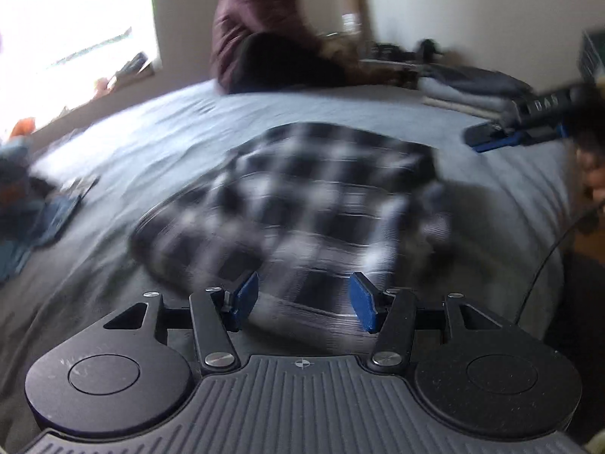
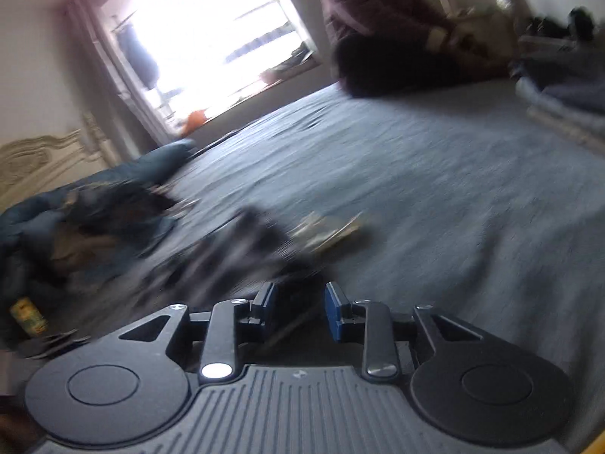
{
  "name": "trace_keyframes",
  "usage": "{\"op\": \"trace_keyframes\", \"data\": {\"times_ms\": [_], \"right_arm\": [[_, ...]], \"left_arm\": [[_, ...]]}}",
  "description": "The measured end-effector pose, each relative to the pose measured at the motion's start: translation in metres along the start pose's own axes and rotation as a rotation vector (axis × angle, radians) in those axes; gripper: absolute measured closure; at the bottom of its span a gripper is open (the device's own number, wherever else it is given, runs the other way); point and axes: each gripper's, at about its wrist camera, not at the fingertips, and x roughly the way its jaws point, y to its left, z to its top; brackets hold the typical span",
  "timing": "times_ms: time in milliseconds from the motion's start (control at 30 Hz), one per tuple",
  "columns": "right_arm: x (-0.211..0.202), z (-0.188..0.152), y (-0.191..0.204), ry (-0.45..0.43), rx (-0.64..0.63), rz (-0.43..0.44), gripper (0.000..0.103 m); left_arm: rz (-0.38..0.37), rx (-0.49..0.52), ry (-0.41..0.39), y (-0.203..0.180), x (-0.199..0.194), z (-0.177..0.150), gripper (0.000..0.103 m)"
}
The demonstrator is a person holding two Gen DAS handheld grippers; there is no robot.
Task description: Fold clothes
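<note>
A black-and-white plaid garment (image 1: pixel 302 196) lies folded in a rough rectangle on the grey-blue bed (image 1: pixel 151 132), blurred by motion. My left gripper (image 1: pixel 305 300) hovers over its near edge, open, its blue pads (image 1: pixel 245 297) set apart and pressing on nothing. My right gripper (image 1: pixel 491 138) comes in from the right, beyond the garment's far right corner. In the right wrist view the right gripper (image 2: pixel 300 306) is open with a narrow gap. The plaid garment (image 2: pixel 234 253) shows as a dark blur just ahead of it on the left, with nothing pinched.
A person in a maroon top (image 1: pixel 257 26) sits at the far edge of the bed. Folded clothes are stacked at the far right (image 1: pixel 472 87). A heap of blue and dark clothes (image 2: pixel 75 219) lies at the left, with a small flat paper-like thing (image 2: pixel 329 230) near it. A bright window (image 2: pixel 211 38) is behind.
</note>
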Motion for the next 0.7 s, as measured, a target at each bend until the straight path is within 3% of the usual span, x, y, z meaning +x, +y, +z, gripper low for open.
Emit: {"op": "trace_keyframes", "data": {"times_ms": [133, 267, 300, 333, 533, 700], "right_arm": [[0.008, -0.026, 0.040, 0.054, -0.067, 0.089, 0.071], [0.042, -0.036, 0.025, 0.127, -0.027, -0.027, 0.071], [0.049, -0.039, 0.017, 0.141, -0.012, -0.072, 0.082], [0.046, -0.040, 0.012, 0.128, 0.011, -0.067, 0.086], [0.016, -0.029, 0.012, 0.002, 0.004, -0.037, 0.080], [0.023, 0.008, 0.026, -0.053, -0.081, 0.013, 0.080]], "left_arm": [[0.022, 0.149, -0.043, -0.029, 0.007, 0.005, 0.050], [0.051, 0.284, -0.044, -0.050, 0.024, 0.012, 0.050], [0.055, 0.301, -0.041, -0.053, 0.027, 0.013, 0.050], [0.060, 0.317, -0.038, -0.056, 0.030, 0.014, 0.050], [0.069, 0.384, 0.006, -0.072, 0.046, 0.005, 0.050], [0.059, 0.304, 0.010, -0.064, 0.041, 0.004, 0.050]]}}
